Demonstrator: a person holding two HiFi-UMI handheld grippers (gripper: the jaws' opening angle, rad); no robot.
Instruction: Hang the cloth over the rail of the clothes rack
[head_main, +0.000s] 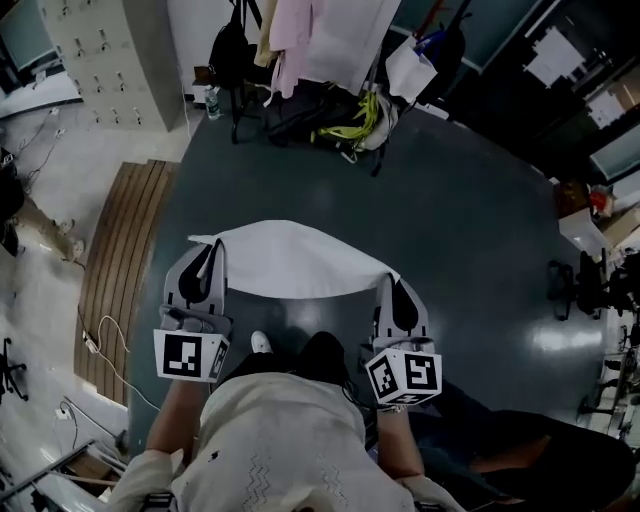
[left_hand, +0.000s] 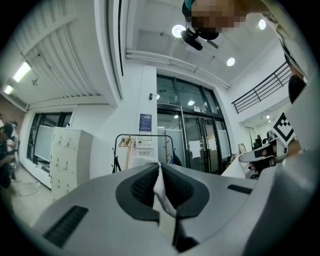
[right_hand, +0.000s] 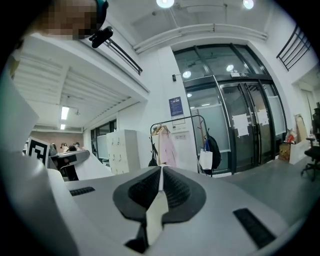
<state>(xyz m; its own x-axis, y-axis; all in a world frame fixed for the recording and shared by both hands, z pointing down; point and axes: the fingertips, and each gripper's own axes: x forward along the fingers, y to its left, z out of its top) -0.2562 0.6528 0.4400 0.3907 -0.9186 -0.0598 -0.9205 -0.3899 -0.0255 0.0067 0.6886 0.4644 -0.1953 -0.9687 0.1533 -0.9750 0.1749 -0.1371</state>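
Over floor (head_main: 450, 220), grippers (head_main: 207, 248) (head_main: 390, 283) tight on cloth (head_main: 290, 262)

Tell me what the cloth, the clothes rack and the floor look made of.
Cloth: thin white fabric, matte; it sags in soft folds.
Clothes rack: slim black tubing, probably painted metal.
Floor: smooth dark surface, slightly glossy by its light glare; material unclear.
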